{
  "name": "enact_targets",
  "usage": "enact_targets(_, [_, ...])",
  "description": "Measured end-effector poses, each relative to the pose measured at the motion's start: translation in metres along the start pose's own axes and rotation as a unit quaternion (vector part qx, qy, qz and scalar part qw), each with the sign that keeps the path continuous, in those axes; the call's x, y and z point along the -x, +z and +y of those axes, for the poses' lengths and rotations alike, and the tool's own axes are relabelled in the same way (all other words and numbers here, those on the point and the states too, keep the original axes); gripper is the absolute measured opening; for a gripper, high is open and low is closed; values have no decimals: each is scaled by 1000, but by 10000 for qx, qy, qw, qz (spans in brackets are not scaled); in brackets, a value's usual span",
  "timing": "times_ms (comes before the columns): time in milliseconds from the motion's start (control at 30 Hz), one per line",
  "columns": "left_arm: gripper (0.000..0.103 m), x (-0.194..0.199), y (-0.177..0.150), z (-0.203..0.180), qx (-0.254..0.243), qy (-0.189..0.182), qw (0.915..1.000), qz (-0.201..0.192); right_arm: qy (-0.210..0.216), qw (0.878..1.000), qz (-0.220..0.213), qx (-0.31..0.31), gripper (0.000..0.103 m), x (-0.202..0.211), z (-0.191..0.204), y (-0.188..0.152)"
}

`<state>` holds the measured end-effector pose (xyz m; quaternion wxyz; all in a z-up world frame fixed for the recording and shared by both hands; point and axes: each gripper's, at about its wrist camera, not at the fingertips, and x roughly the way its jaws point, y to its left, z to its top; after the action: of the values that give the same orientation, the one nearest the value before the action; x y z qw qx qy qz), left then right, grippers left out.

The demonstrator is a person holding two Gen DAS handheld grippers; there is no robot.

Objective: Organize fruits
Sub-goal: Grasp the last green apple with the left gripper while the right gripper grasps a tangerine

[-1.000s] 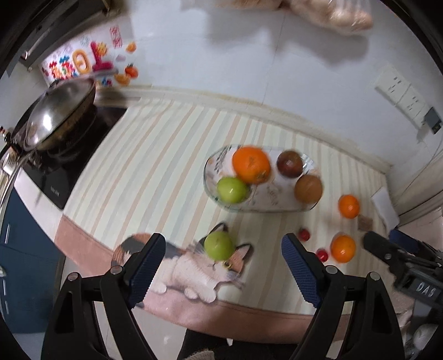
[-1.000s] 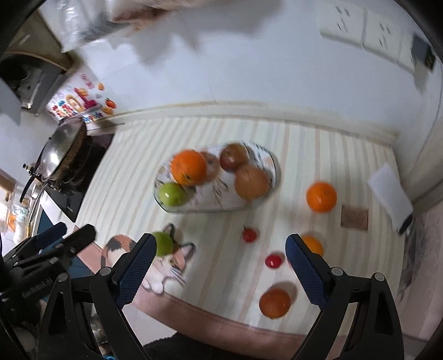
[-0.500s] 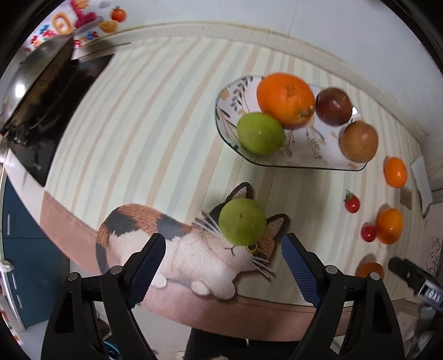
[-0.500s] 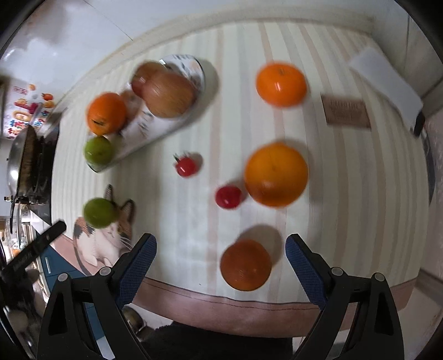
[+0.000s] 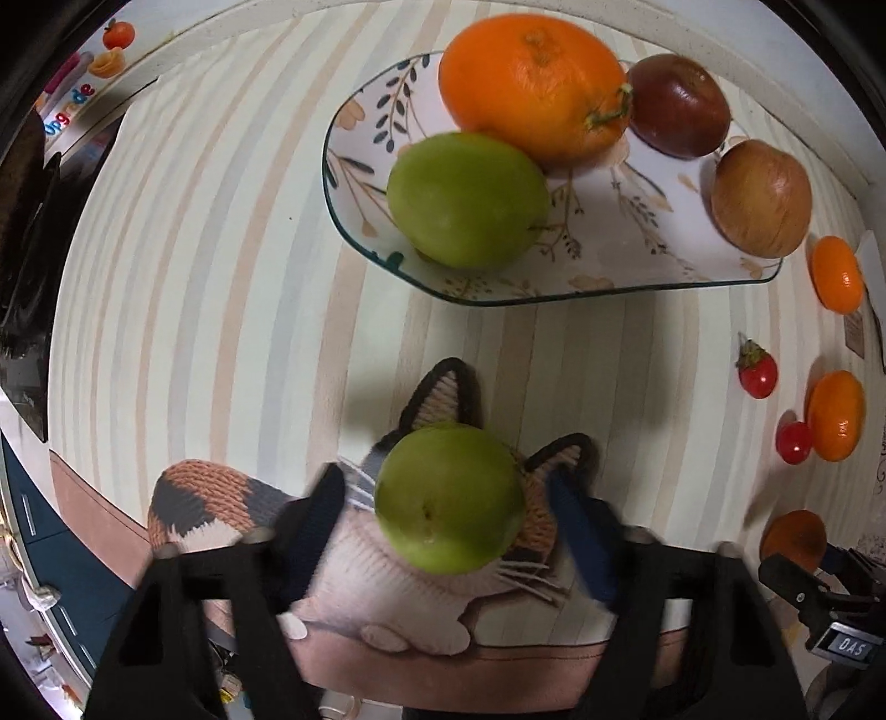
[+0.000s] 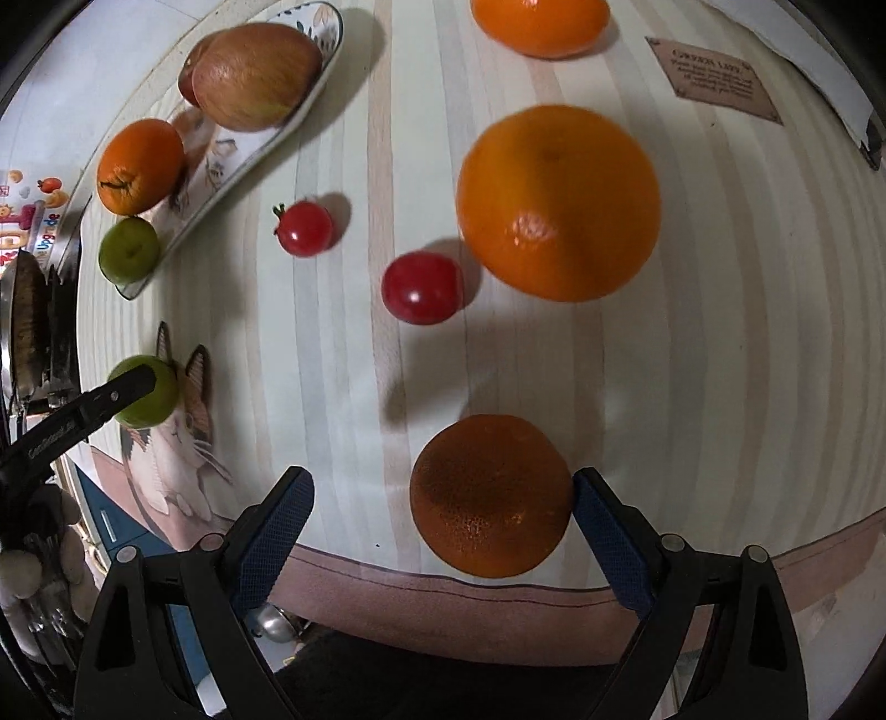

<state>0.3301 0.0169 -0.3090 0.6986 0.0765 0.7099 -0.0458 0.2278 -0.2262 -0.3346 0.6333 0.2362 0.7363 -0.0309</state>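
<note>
A green apple (image 5: 449, 498) lies on the cat picture of the striped mat, between the fingers of my left gripper (image 5: 446, 482). Those jaws are closing, blurred, with a thin gap still on each side of the apple. A dark orange (image 6: 490, 495) sits near the mat's front edge inside my right gripper (image 6: 443, 479), whose jaws are closing too. Its right pad (image 6: 603, 540) is at the peel; the left pad stands well off. The flowered plate (image 5: 498, 302) holds an orange (image 5: 534, 88), a second green apple (image 5: 468, 199) and two reddish-brown fruits.
Loose on the mat lie a big orange (image 6: 559, 202), another orange (image 6: 540, 25) farther back and two cherry tomatoes (image 6: 304, 227) (image 6: 422, 287). A brown card (image 6: 714, 75) lies at the far right. A stove with a wok (image 6: 25, 321) borders the mat's left side.
Both grippers have sunk toward the mat and tipped downward. The left jaws have narrowed around the green apple. The right jaws have come down around the dark orange and narrowed slightly.
</note>
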Motion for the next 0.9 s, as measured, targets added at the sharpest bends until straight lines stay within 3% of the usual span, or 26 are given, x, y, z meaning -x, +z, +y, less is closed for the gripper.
enact_targets(33, [55, -2, -1, 1, 59, -102, 9999, 10, -73, 9999, -61, 97, 83, -2, 1, -1])
enact_targets(100, [54, -1, -4, 5, 169, -182, 9997, -25, -145, 9995, -159, 219, 65, -3, 4, -1])
enact_targets(167, [54, -1, -8, 10, 215, -191, 9996, -53, -113, 9992, -210, 330, 59, -3, 9, 1])
enact_targets(500, [54, 0, -55, 41, 761, -734, 9942, 204, -35, 9956, -176, 919, 58, -17, 60, 5])
enact_targets(900, [56, -18, -57, 53, 694, -913, 9923, 467, -110, 9946, 30, 1029, 59, -22, 72, 13])
